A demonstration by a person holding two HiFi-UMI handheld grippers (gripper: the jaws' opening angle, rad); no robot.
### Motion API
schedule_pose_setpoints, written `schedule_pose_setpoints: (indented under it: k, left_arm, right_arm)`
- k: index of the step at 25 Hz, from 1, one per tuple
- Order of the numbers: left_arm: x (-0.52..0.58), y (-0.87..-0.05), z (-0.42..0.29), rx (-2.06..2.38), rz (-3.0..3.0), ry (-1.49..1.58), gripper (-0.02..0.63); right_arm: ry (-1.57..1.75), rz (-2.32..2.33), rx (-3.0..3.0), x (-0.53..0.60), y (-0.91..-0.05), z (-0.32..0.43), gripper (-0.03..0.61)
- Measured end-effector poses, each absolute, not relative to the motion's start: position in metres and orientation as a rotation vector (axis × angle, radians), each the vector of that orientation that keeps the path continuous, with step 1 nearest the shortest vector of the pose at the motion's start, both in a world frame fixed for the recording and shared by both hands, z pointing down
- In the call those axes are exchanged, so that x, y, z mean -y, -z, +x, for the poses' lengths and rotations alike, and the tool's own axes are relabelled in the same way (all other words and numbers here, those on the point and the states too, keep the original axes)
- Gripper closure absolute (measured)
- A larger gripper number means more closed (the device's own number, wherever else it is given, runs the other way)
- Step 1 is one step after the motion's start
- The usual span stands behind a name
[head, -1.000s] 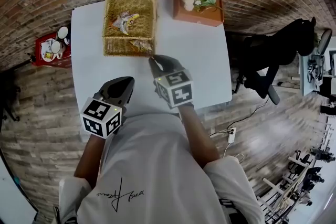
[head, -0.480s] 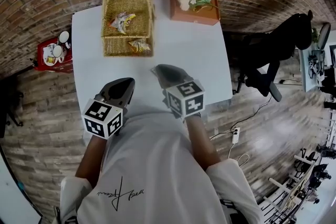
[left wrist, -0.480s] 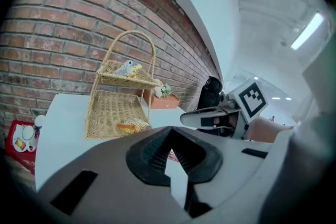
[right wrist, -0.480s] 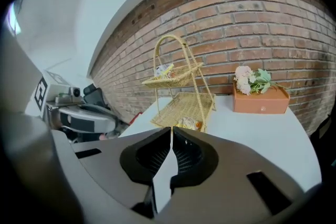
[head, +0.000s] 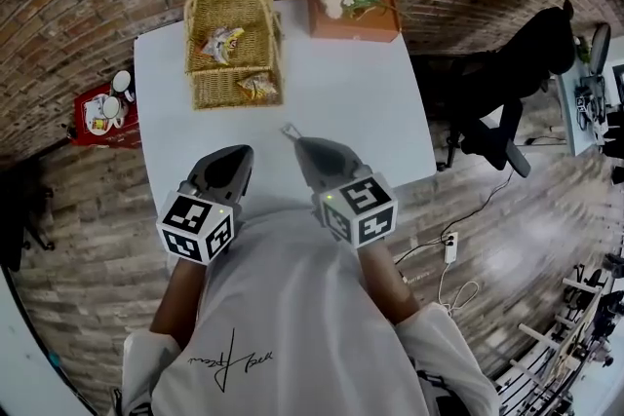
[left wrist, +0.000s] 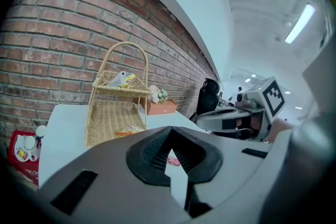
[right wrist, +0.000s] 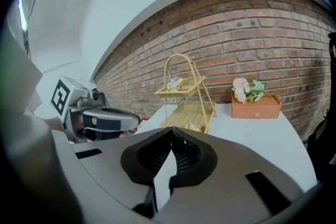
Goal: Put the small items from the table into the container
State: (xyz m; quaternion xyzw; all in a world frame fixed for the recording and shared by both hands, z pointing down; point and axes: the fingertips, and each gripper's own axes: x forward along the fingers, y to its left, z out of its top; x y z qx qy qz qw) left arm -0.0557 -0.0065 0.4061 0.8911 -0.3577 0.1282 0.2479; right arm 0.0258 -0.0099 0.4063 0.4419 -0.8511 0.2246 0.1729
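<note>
While both hand-held grippers hang over the near part of the white table (head: pixel 341 93), neither one carries anything. The left gripper (head: pixel 237 155) has its jaws clenched together with nothing between the pads. Through the slit below its tips a small reddish scrap (left wrist: pixel 173 161) shows just ahead, too small to tell what it is. The right gripper (head: pixel 290 130) sits just to the right of the left one and reaches a little farther forward. Its jaws are likewise pressed together and empty, with the tips above bare tabletop.

Well beyond both sets of tips stands the two-tier wicker basket (head: pixel 232 0), close to the brick wall. It is roughly straight ahead of the left gripper, and ahead and to the left of the right gripper. A crinkled snack packet (head: pixel 222 42) lies on the upper tier. A second packet (head: pixel 255 88) lies at the near edge of the lower tray, on the side closer to the right gripper.

Ahead of the right gripper, beside the basket, is an orange box with flowers (head: pixel 356 19). A red tray with cups (head: pixel 102 107) sits off the table, out to the left of the left gripper. A black office chair (head: pixel 507 83) stands off to the right of the right gripper.
</note>
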Motion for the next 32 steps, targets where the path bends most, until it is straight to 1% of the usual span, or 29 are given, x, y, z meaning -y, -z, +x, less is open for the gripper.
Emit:
schedule_pose_setpoints:
  k: [4, 9, 23, 32]
  left_arm:
    - [0.002, -0.400, -0.050, 0.968, 2.431, -0.314, 0.604]
    - [-0.013, -0.403, -0.041, 0.919, 2.485, -0.389, 0.604]
    - [-0.007, -0.405, -0.049, 0.953, 2.478, -0.395, 0.606]
    - [-0.008, -0.405, -0.044, 0.884, 2.488, -0.373, 0.604]
  right_arm:
    - [-0.631, 1.297, 2.406, -0.007, -0.394, 0.030, 0.557]
    - [-0.627, 1.384, 2.403, -0.025, -0.395, 0.030, 0.557]
    - [-0.641, 1.410, 2.435, -0.024, -0.392, 0.030, 0.557]
    - [-0.675, 1.413, 2.425, -0.023, -0.395, 0.033, 0.557]
